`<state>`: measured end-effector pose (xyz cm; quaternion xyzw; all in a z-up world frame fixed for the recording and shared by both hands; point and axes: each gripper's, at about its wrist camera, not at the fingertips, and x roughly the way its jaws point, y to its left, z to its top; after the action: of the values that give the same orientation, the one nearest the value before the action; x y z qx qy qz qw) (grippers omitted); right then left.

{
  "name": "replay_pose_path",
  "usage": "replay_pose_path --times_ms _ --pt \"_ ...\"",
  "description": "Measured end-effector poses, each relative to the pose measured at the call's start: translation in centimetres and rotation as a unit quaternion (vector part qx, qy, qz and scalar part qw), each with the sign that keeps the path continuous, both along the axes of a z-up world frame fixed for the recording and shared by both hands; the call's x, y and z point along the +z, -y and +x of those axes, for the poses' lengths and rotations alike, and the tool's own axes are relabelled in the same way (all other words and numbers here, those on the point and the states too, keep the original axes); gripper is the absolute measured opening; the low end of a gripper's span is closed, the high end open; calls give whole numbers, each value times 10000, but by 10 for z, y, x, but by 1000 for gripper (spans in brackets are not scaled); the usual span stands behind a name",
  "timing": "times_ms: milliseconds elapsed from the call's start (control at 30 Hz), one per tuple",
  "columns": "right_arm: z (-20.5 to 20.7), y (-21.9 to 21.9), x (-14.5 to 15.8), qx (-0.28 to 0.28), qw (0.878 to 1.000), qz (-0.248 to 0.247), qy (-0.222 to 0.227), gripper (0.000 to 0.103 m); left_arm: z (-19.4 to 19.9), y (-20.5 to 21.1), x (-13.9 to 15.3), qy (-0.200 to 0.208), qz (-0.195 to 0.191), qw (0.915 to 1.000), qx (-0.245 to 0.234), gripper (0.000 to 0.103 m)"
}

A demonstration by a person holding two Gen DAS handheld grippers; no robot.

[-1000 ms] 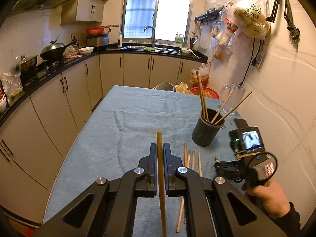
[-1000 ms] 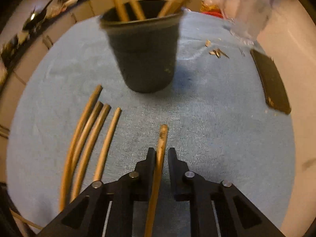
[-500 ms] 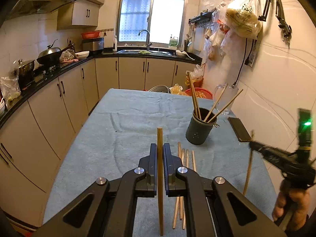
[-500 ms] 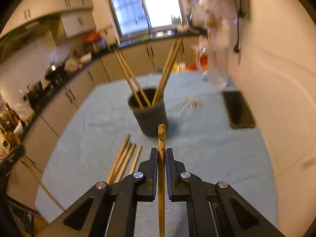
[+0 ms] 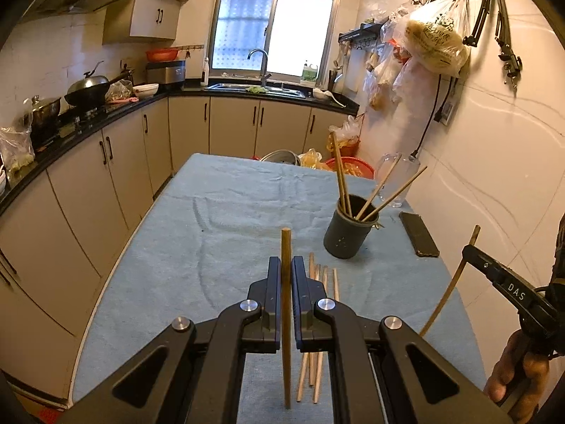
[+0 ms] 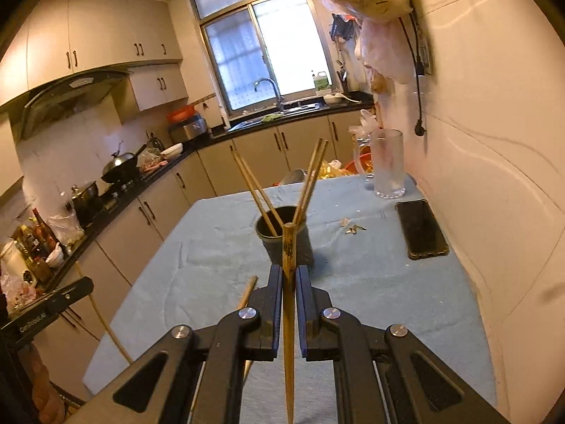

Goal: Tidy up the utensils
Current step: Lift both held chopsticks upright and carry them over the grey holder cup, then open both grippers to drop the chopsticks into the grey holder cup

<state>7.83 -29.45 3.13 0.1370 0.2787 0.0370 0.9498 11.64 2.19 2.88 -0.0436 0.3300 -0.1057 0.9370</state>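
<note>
A dark cup (image 5: 346, 230) with several chopsticks in it stands on the blue-cloth table (image 5: 219, 219); it also shows in the right wrist view (image 6: 286, 236). Several loose chopsticks (image 5: 319, 321) lie on the cloth in front of the cup. My left gripper (image 5: 286, 272) is shut on a chopstick (image 5: 286, 318), held upright above the near table. My right gripper (image 6: 289, 279) is shut on another chopstick (image 6: 289, 318), raised above the table short of the cup. The right gripper shows in the left wrist view (image 5: 471, 252) at the right edge. The left gripper shows in the right wrist view (image 6: 76, 288).
A black phone (image 5: 418, 233) lies right of the cup near the wall; it also shows in the right wrist view (image 6: 422, 228). A glass pitcher (image 6: 386, 162) stands at the far right corner. Small scraps (image 6: 353, 228) lie on the cloth. Kitchen counters (image 5: 70, 130) run along the left.
My right gripper has taken a chopstick off the cloth and risen, tilting from facing down at the table to level. The left gripper has stayed shut on its chopstick, drawing back slightly.
</note>
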Motion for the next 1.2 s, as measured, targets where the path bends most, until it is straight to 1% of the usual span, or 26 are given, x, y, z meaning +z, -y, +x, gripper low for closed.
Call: replay_pose_path --times_ms 67,200,400,567,633,733,800,967,1100,1200 --pt "-1 1 3 -18 10000 12 38 8 0 2 7 97 12 10000 -21 5" --pt "3 9 8 -5 9997 209 132 8 8 6 20 139 -81 9998 -140 5" --pt "15 17 24 57 9984 462 328 8 34 18 49 272 -135 9989 -344 5" --pt "31 25 42 26 9965 580 606 8 60 27 82 712 -390 9959 -388 5" --pt "41 29 52 -15 9956 601 714 8 73 32 90 870 -489 9944 -353 5" --pt "57 32 67 -141 9936 576 963 8 98 47 101 1019 -494 9926 -433 5" --pt "66 32 77 -240 9914 516 1181 8 114 57 104 1108 -526 9911 -511 5" --pt "95 29 95 -392 9869 442 1499 8 143 83 102 1220 -517 9892 -626 5" --pt "114 26 95 -547 9847 391 1606 9 163 94 95 1284 -524 9887 -571 6" --pt "128 22 87 -627 9851 290 1578 9 175 97 84 1229 -679 9885 -561 6"
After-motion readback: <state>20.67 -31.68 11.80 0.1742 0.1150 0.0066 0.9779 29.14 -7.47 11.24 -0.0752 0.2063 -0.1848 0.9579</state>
